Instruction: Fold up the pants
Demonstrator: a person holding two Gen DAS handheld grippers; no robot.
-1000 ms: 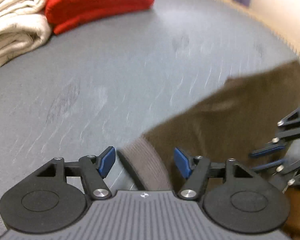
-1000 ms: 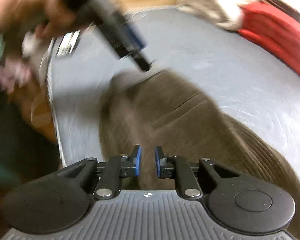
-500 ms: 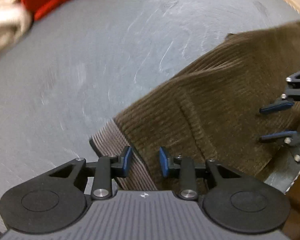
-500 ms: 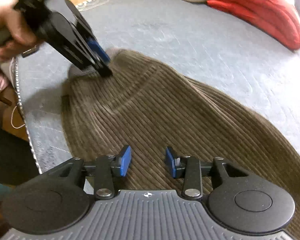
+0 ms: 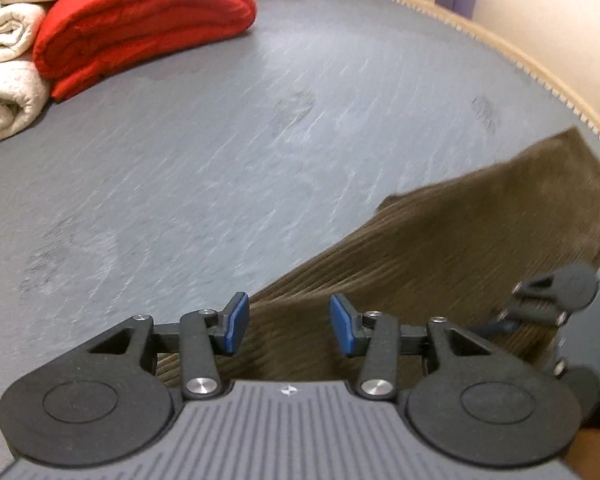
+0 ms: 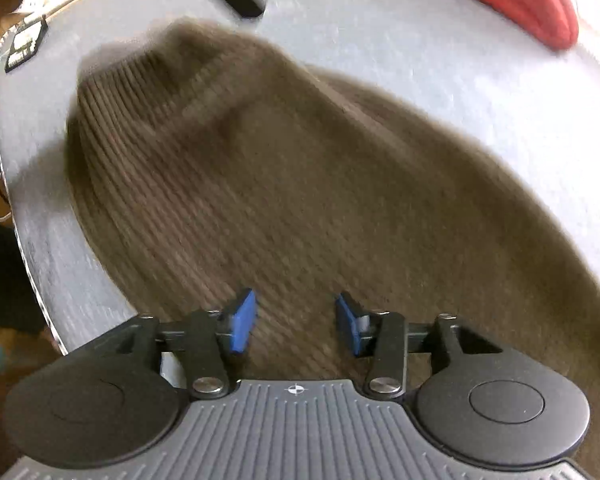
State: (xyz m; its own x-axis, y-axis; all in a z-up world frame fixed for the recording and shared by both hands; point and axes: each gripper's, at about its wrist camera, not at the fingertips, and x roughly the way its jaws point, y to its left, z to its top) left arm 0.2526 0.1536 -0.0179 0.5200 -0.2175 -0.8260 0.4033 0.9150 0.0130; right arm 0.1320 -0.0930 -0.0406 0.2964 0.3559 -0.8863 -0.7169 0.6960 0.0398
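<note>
Both tools now spread wider than half a second ago, gripping nothing: left tool, right tool. Brown ribbed corduroy pants released, lying flat along the near edge of the grey desk. Likely ready for a new grasp.

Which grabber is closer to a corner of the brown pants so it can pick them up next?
Probably the left gripper: it hangs open right at the brown corduroy pants' edge. The right gripper, also open, hovers over the middle of the cloth, away from an edge.
</note>
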